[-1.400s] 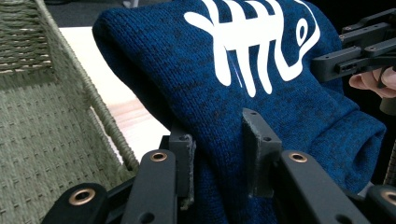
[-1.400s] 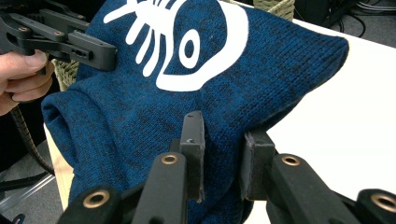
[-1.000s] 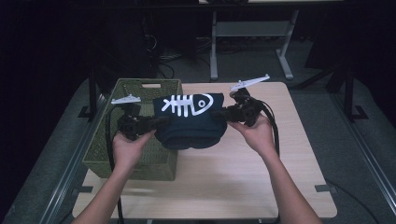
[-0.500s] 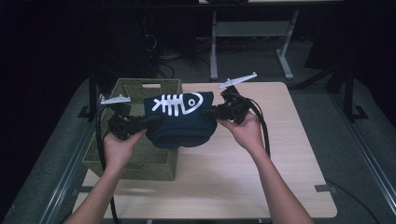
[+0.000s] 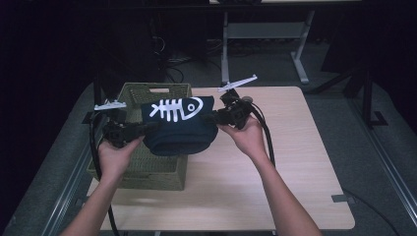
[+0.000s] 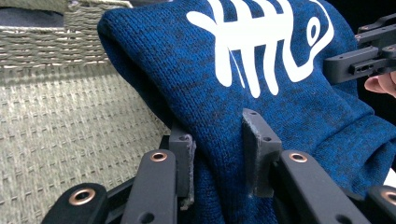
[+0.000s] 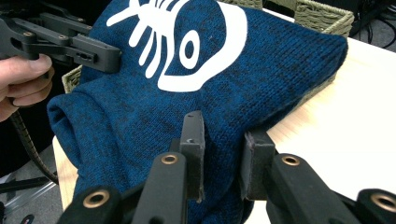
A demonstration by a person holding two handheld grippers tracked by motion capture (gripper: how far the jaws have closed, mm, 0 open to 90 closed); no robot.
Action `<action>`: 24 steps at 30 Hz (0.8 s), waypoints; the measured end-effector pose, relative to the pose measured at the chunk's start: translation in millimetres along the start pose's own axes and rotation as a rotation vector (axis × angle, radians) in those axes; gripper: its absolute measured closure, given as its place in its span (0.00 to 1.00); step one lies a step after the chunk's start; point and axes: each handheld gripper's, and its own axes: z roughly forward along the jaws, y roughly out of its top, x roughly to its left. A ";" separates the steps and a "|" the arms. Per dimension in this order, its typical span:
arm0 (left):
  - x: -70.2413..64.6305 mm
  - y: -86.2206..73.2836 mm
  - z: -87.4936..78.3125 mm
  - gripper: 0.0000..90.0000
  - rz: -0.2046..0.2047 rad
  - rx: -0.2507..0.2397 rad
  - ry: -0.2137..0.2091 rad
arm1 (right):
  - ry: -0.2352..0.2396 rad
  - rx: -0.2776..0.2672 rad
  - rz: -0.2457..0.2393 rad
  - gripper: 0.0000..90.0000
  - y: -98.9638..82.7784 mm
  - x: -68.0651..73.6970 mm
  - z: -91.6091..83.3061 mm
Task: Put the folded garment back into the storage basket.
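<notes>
Basket (image 5: pixel 129 169): a green woven basket is seen at the left edge of the table (image 5: pixel 295 196); part of its rim is covered by the sweater held above it.

Left gripper (image 5: pixel 142 130): its jaws are clamped on the sweater's left edge; in the left gripper view (image 6: pixel 224 154) a thick fold of knit is pinched between the pads.

Sweater (image 5: pixel 179 125): a folded dark blue knit with a white fish-skeleton print is held in the air between the two grippers, fish side up. It hangs over the basket's right rim and the table just beside it, with its lower fold sagging.

Right gripper (image 5: pixel 210 118): it is closed on the sweater's right edge; in the right gripper view (image 7: pixel 223 154) the cloth is gripped between the pads.

Change: compared with the earlier high views, the sweater and both hands are shifted leftward — from over the middle of the table to over the basket's near right corner. Both grips are kept as they were, and the bundle's fold is unchanged.

Meaning: the carry toward the basket is judged to be nearly done — the bundle is not yet centred over the opening and has not been lowered.

Next: a little more leftward travel is likely needed, then lowering, before the jaws are opened.
</notes>
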 end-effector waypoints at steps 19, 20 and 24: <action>20.7 -3.6 -17.5 0.76 -0.003 0.009 0.029 | 0.024 0.015 -0.005 0.82 8.8 10.8 26.6; 21.6 -3.6 -18.1 0.76 -0.002 0.012 0.032 | 0.026 0.014 -0.005 0.82 9.1 11.2 29.0; 26.4 -4.6 -20.5 0.76 -0.009 0.015 0.036 | 0.036 0.011 0.002 0.82 9.2 11.3 33.1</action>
